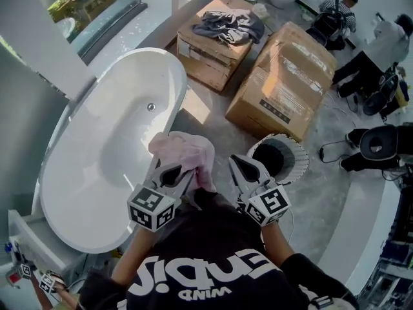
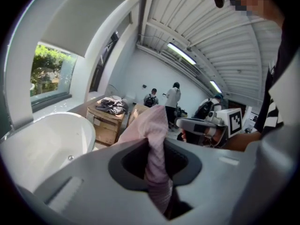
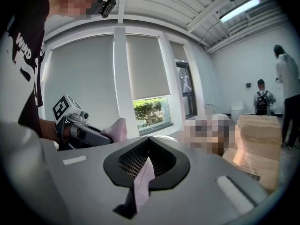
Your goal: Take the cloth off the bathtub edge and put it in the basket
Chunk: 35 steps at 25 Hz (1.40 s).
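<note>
**A:** Head view first. Where is the cloth?

**B:** The pink cloth (image 1: 184,155) is off the bathtub (image 1: 97,173). It hangs bunched in the air, in front of the person, between the tub and the basket (image 1: 295,163). The left gripper (image 1: 171,174) is clamped on it. The right gripper (image 1: 243,168) sits just beside the bundle, over the basket's near rim.

**A:** Which step is that?

**B:** The carry, I'd judge: the lift is done and the drop is not. The next move calls for bringing both grippers over the basket's dark opening, then opening all 4 jaws so nothing snags.

**A:** And the left gripper view?

**B:** A thick fold of cloth runs up through its jaws, which are closed and pressing on it.

**A:** The right gripper view?

**B:** Only 1 thin pink corner is pinched between its closed jaws. That looks like a slight hold, likely to slip first.

**A:** What can't you make out?

**B:** The basket shows in neither gripper view. In the head view the right gripper covers part of it, so I can't judge its depth. How the cloth spans between the 2 grippers is hidden behind the bundle.
</note>
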Each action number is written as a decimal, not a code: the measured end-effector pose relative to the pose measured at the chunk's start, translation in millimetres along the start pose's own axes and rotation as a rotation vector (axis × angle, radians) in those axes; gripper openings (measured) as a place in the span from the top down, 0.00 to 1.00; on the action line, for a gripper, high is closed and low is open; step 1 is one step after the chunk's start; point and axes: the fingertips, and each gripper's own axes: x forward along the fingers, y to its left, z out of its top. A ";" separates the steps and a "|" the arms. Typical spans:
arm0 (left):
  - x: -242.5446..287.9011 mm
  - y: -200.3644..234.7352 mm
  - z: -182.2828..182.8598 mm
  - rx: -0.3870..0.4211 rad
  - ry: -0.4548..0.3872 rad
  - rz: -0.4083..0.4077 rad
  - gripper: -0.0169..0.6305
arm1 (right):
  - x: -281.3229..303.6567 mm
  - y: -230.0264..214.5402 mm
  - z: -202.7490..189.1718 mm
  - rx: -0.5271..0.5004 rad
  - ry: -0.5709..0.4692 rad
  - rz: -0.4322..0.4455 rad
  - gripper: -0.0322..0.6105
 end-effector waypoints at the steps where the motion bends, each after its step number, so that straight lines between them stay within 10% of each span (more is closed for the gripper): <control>1: 8.7 -9.2 -0.4 0.023 0.017 -0.039 0.89 | -12.8 -7.3 -2.7 0.012 -0.005 -0.051 0.94; 18: 106.3 -156.9 -19.6 0.180 0.237 -0.508 0.89 | -201.8 -87.5 -38.0 0.137 -0.148 -0.607 0.94; 35: 186.9 -312.7 2.4 0.306 0.268 -0.772 0.89 | -357.5 -134.4 -85.7 0.243 -0.207 -0.935 0.94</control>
